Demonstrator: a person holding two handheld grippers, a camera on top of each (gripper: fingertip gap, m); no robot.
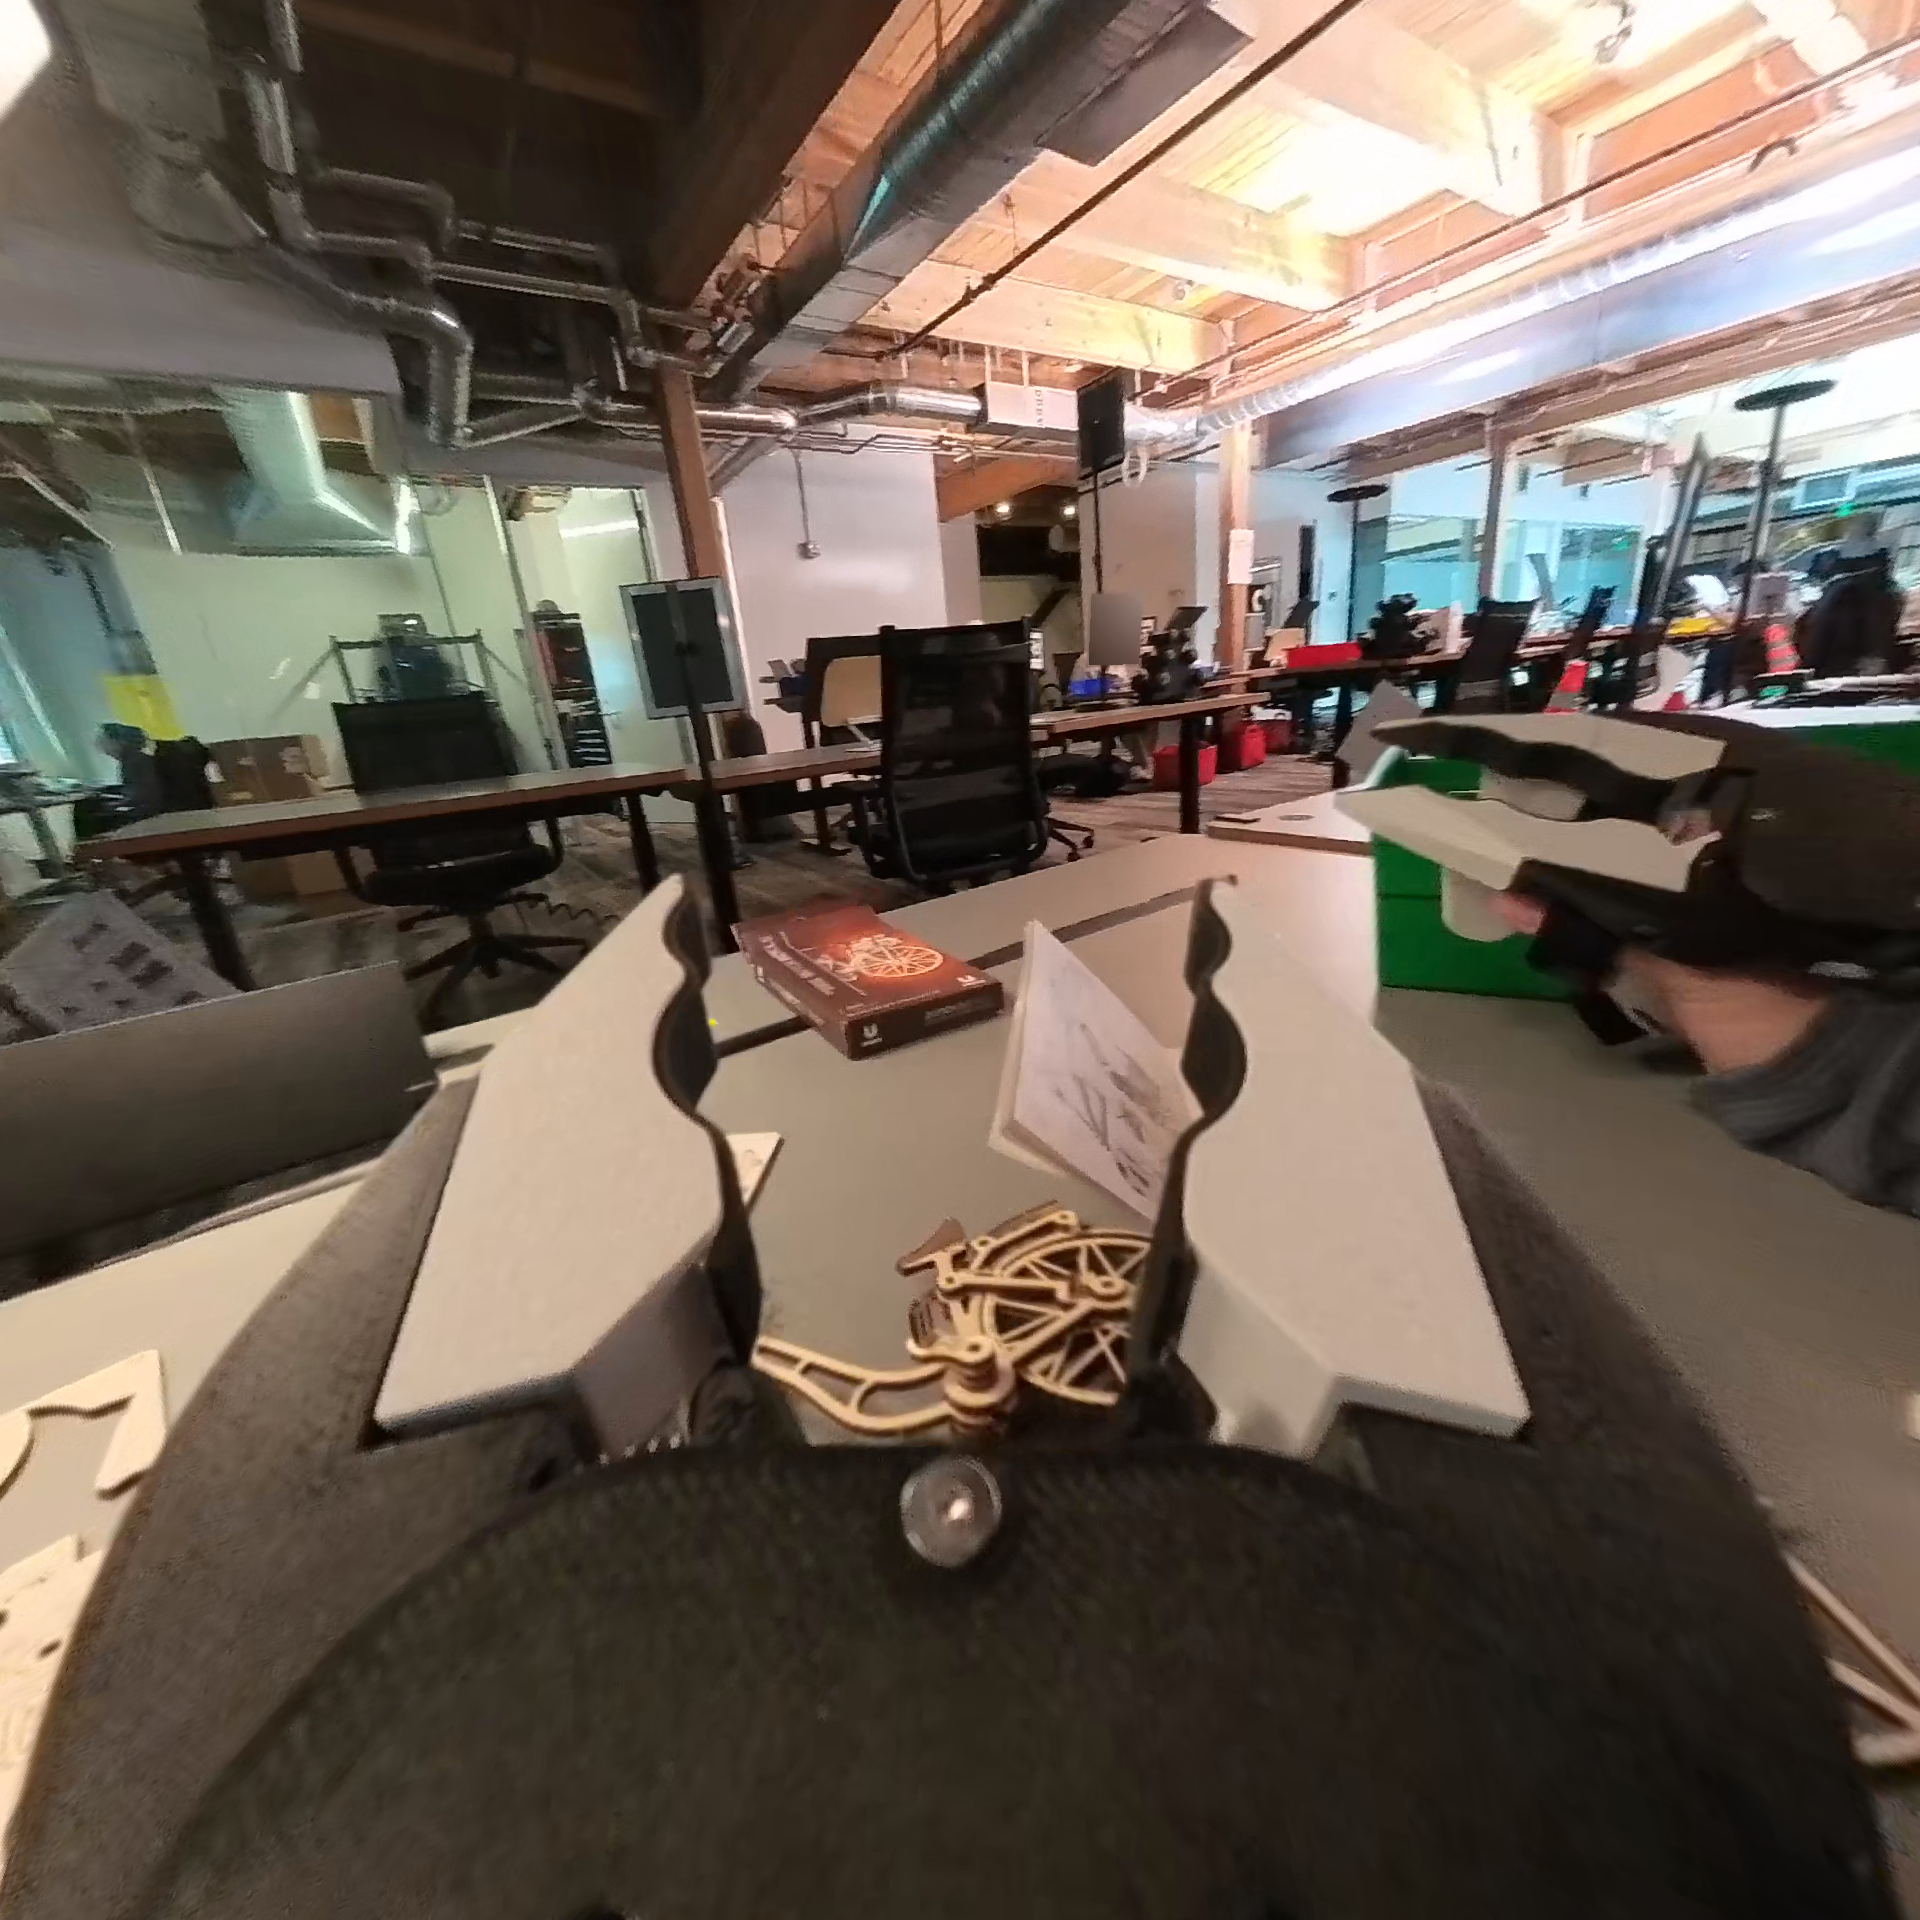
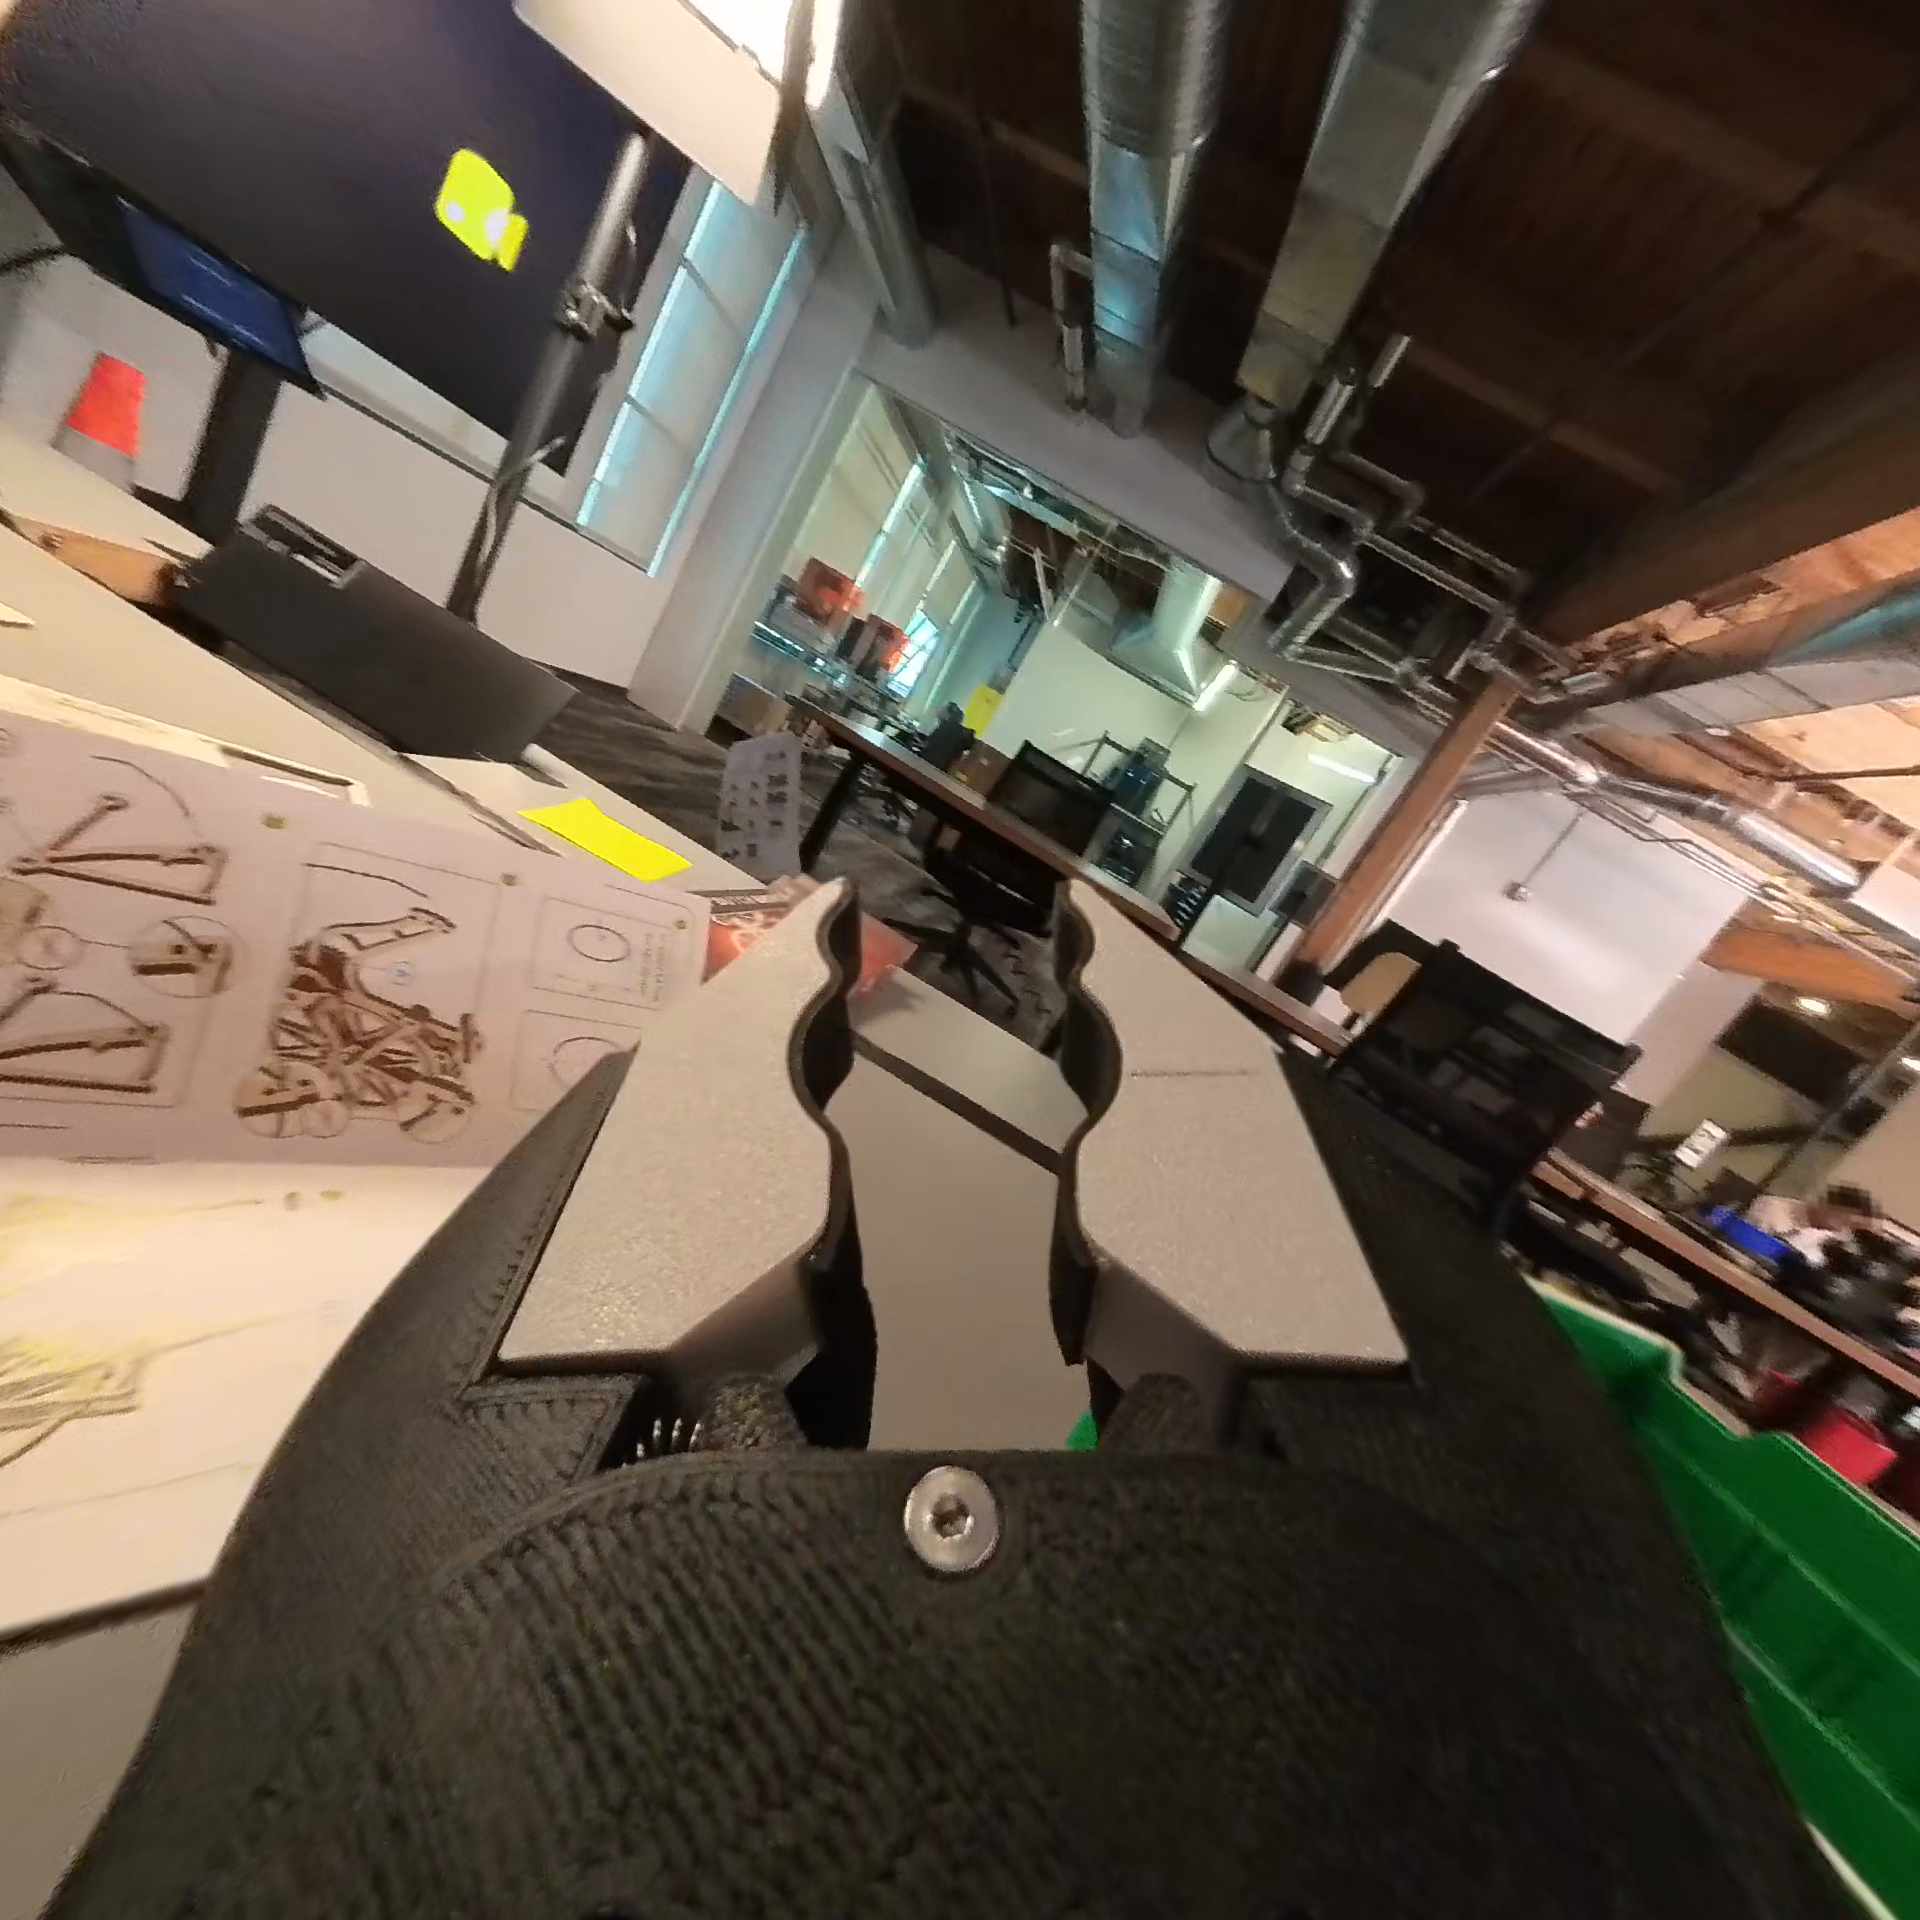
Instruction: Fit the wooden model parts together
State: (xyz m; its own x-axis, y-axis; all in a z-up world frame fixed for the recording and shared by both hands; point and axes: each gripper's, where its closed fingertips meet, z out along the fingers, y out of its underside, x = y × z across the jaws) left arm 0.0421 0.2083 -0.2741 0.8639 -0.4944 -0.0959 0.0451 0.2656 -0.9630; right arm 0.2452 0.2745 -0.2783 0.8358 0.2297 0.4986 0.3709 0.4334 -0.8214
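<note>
A pale wooden model (image 1: 997, 1309) with a spoked wheel and a curved arm lies on the grey table (image 1: 894, 1164), low between the bases of my left fingers. My left gripper (image 1: 945, 904) is wide open above it and holds nothing; its right finger hides the model's right edge. My right gripper (image 2: 951, 914) is open with a narrower gap and empty. It also shows in the left wrist view (image 1: 1382, 779), held in a hand, raised at the right, well apart from the model.
A dark brown box (image 1: 873, 977) and an open instruction booklet (image 1: 1091, 1091) lie beyond the model. The booklet's diagram page (image 2: 312, 987) is left of my right gripper. A green bin (image 1: 1455, 925) stands at the right. Cut wooden sheets (image 1: 73, 1423) lie at the near left.
</note>
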